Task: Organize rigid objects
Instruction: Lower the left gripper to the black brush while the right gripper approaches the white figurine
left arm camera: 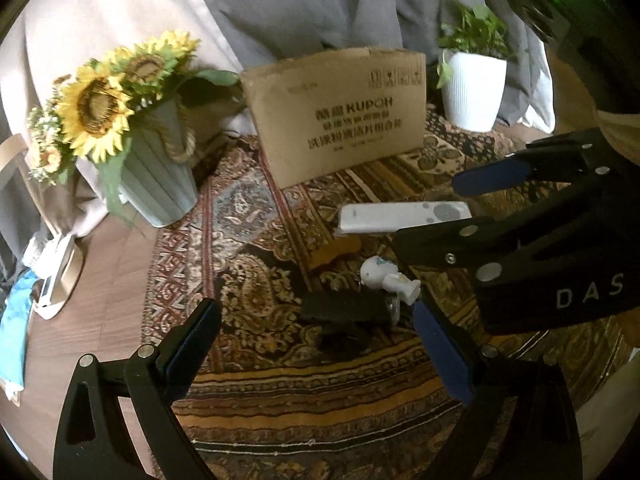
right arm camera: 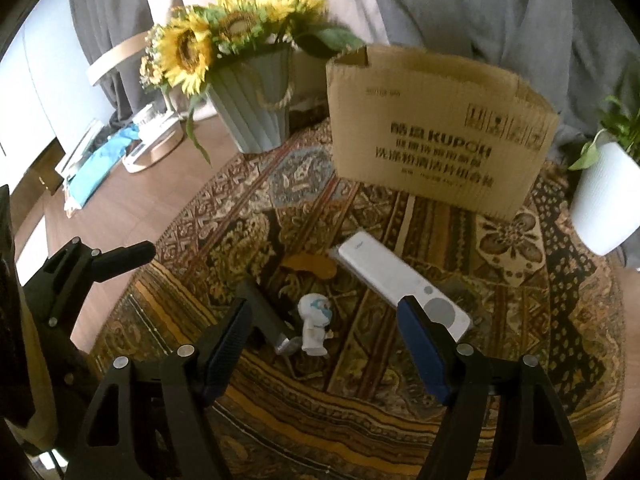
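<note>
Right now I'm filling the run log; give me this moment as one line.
left gripper: open, empty | right gripper: open, empty | white remote, figurine, black object: on rug | cardboard box: upright behind

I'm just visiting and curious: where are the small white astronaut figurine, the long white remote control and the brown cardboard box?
small white astronaut figurine [right arm camera: 314,326], right wrist view, torso.
long white remote control [right arm camera: 384,270], right wrist view, mid-body.
brown cardboard box [left arm camera: 340,116], left wrist view, printed front.

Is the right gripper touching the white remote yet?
Cannot tell. In the right wrist view the right gripper is open, and one finger overlaps the white remote's end; in the left wrist view it also overlaps, no gap or contact plain.
</note>
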### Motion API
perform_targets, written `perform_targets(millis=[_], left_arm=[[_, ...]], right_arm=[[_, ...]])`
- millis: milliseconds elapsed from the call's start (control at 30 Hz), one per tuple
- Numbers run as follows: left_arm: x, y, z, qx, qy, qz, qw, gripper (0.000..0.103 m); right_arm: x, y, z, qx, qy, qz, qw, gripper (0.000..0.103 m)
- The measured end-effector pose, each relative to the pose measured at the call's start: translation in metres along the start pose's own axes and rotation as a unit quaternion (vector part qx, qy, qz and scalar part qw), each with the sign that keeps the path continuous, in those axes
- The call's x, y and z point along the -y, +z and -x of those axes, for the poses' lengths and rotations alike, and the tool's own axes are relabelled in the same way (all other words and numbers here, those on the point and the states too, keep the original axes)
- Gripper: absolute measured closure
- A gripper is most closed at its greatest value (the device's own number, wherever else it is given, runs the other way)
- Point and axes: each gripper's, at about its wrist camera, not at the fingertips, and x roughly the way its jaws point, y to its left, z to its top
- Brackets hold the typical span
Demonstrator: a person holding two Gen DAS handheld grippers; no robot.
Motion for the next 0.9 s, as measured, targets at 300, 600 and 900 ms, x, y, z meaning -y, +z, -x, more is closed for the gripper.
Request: perform_targets(millis=[300, 600, 900], left_arm=[[0.003, -0.003, -0.026, -0.018, -0.014, -0.004, 0.9997, 0.005], [0.009, -0.008, -0.042, -0.027, -0.022, -0.010, 0.9994, 0.006], [0.010, -0.008, -0.056, -0.038, -0.023, -0.013, 0.9989, 0.010]], right_arm=[[0.006, 0.001, -0.030, -0.043, 0.011, 0.002, 0.999, 0.037], [0.007, 0.002, -0.054, -0.069, 0.029, 0.004, 0.997, 0.044], [0.009, 0.002, -0.074, -0.088, 0.042, 0.003, 0.995, 0.053]])
